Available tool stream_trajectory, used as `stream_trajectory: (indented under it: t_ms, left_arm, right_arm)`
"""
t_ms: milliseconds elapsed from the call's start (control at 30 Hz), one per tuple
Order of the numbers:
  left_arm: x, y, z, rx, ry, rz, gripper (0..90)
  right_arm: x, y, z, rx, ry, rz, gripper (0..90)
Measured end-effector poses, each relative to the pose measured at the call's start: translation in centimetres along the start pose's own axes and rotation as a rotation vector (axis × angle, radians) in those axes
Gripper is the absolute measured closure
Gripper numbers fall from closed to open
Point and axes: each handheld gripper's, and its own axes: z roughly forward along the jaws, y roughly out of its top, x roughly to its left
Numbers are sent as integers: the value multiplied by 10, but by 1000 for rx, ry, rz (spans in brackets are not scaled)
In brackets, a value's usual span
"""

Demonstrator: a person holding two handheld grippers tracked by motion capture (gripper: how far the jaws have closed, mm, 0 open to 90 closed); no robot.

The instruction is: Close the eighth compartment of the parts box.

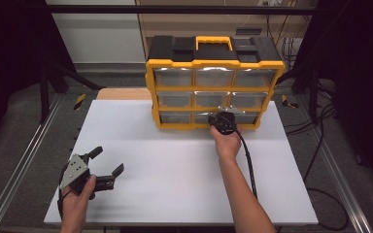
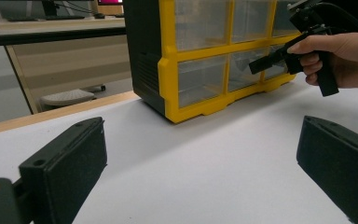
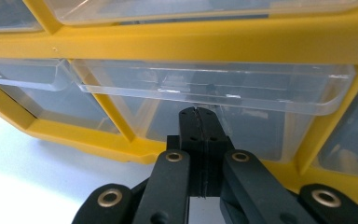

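Clear plastic drawer (image 3: 205, 88), btm-mid slot, yellow-black organizer (image 1: 213, 60).

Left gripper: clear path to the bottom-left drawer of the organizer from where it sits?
Probably yes. The left gripper rests open, low on the white board, with bare board between it and the bottom-left drawer. The right gripper is shut at the bottom-middle drawer, beside that path, not across it.

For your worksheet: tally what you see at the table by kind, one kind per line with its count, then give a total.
Cabinet: 1
Clear drawers: 9
Grippers, left gripper and right gripper: 2
Total: 12
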Motion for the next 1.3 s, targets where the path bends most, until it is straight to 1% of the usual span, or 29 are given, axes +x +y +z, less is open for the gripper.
stream_trajectory:
  t_ms: [400, 500, 567, 867, 900, 933, 1067, 1233, 1300]
  left_arm:
    - [0, 0, 0, 0, 0, 1, 16]
    - [0, 0, 0, 0, 0, 1, 16]
    - [0, 0, 0, 0, -1, 1, 16]
    - [0, 0, 0, -1, -3, 2, 16]
    - [0, 0, 0, 0, -3, 2, 16]
    - [0, 0, 0, 0, -2, 1, 16]
    - [0, 0, 0, 1, -1, 2, 16]
    - [0, 0, 0, 1, -2, 3, 16]
    - [0, 0, 0, 1, -3, 3, 16]
  right_arm:
    - [1, 0, 0, -3, -3, 2, 900]
    - [1, 0, 0, -6, -3, -5, 900]
    - [1, 0, 0, -4, -4, 1, 900]
    - [4, -1, 0, -8, -6, -21, 900]
    - [3, -1, 1, -8, -10, -39, 900]
    - [4, -2, 1, -4, -7, -29, 900]
    - [4, -2, 1, -2, -6, -35, 900]
    - [5, -2, -1, 3, -6, -67, 900]
    - [6, -2, -3, 2, 6, -58, 900]
